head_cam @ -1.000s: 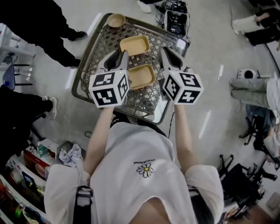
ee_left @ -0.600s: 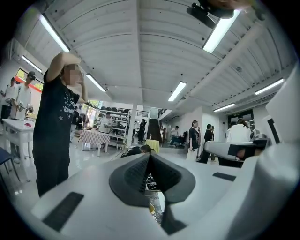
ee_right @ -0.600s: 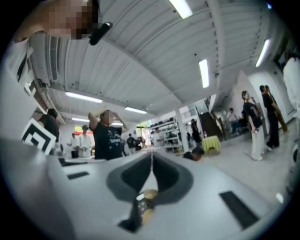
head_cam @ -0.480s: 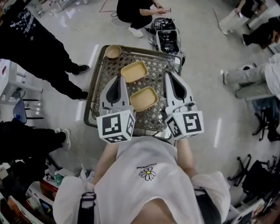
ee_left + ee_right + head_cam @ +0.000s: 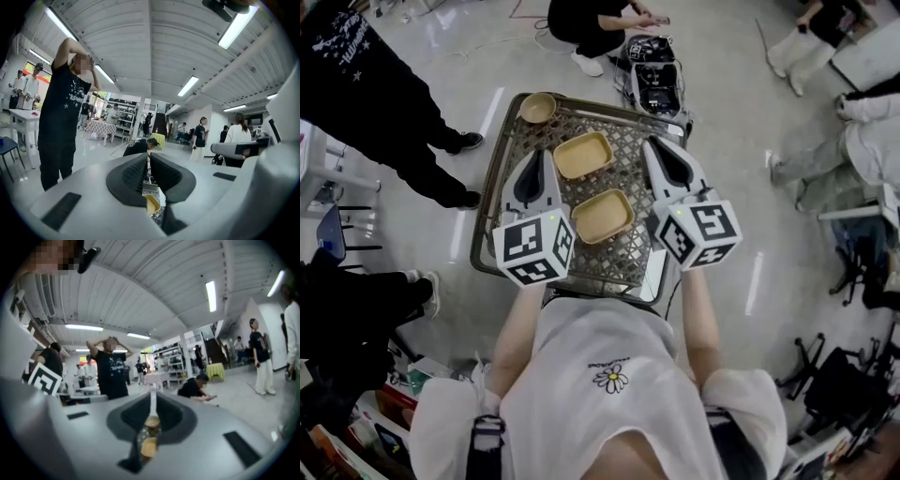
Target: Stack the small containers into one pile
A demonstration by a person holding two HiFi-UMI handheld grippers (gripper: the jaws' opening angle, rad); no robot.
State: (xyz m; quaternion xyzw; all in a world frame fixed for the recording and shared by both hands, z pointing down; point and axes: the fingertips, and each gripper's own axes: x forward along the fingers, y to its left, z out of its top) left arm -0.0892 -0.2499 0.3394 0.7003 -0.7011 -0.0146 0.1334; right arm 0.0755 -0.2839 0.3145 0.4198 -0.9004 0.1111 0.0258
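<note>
Two square tan containers lie on the woven table top [image 5: 630,255], one farther [image 5: 584,155] and one nearer [image 5: 603,216], apart from each other. A small round tan bowl [image 5: 537,108] sits at the far left corner. My left gripper [image 5: 534,157] hangs above the table to the left of the containers. My right gripper [image 5: 655,147] hangs to their right. Both are shut with nothing in them. In the left gripper view the jaws [image 5: 148,157] meet over a yellow container edge [image 5: 152,204]. The right gripper [image 5: 152,397] points level at the room.
The table is small, with raised metal edges [image 5: 490,183]. A black equipment case [image 5: 652,82] lies on the floor just beyond it. A person in black [image 5: 375,84] stands at the left, and another crouches at the far side [image 5: 595,19].
Both grippers have lifted off the table beside the nearer container and now point about level. The containers and the bowl have stayed in place.
</note>
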